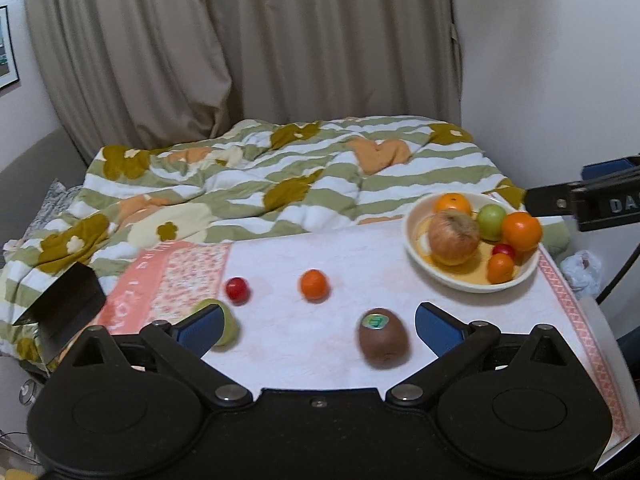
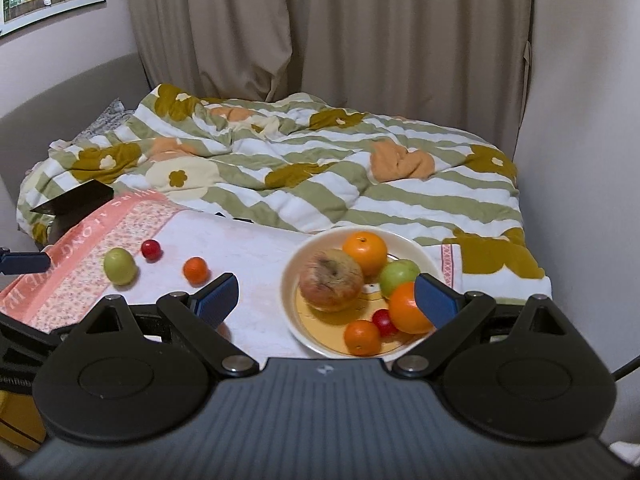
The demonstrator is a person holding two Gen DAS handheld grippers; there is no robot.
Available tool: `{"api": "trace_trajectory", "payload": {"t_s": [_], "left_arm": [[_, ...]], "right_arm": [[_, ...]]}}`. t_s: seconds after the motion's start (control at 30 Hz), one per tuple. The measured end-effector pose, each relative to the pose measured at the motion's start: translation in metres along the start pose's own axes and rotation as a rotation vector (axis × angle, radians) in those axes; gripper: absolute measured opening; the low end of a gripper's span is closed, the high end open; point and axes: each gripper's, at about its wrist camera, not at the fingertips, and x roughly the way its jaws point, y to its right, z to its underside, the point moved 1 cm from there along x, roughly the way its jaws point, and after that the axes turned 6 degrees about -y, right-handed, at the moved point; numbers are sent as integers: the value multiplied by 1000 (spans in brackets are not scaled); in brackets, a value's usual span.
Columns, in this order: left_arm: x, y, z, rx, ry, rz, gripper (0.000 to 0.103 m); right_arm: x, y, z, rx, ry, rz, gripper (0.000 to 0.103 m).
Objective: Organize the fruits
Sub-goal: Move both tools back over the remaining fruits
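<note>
A cream bowl [image 1: 448, 276] [image 2: 292, 280] on the towel-covered table holds a big apple [image 1: 454, 236] [image 2: 331, 280], two oranges, a green apple, a small orange and a red fruit. Loose on the towel lie a kiwi [image 1: 383, 338], a small orange [image 1: 315, 285] [image 2: 196, 270], a red fruit [image 1: 237, 289] [image 2: 151, 249] and a green fruit [image 1: 230, 326] [image 2: 119, 266]. My left gripper [image 1: 318, 326] is open, the kiwi between its fingers near the right one. My right gripper [image 2: 326, 296] is open and empty, over the bowl's near side.
A white and pink towel [image 1: 280, 336] [image 2: 248, 248] covers the table. A striped flowered duvet [image 1: 248, 176] [image 2: 320, 168] lies behind it, with curtains beyond. A black box [image 1: 64, 300] [image 2: 76, 200] sits at the table's left corner. The right gripper's black arm [image 1: 584, 200] reaches in at right.
</note>
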Motion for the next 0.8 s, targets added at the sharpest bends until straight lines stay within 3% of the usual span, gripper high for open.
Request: {"api": "trace_trajectory", "payload": {"t_s": [0.4,0.8], "left_arm": [[18,-99,6,-30,-35,71,103],[89,-165,3,7,-152,211,103]], "right_arm": [[9,-66,6,117,-66,73,103],[65,-125,20,267,-203,198,103]]}}
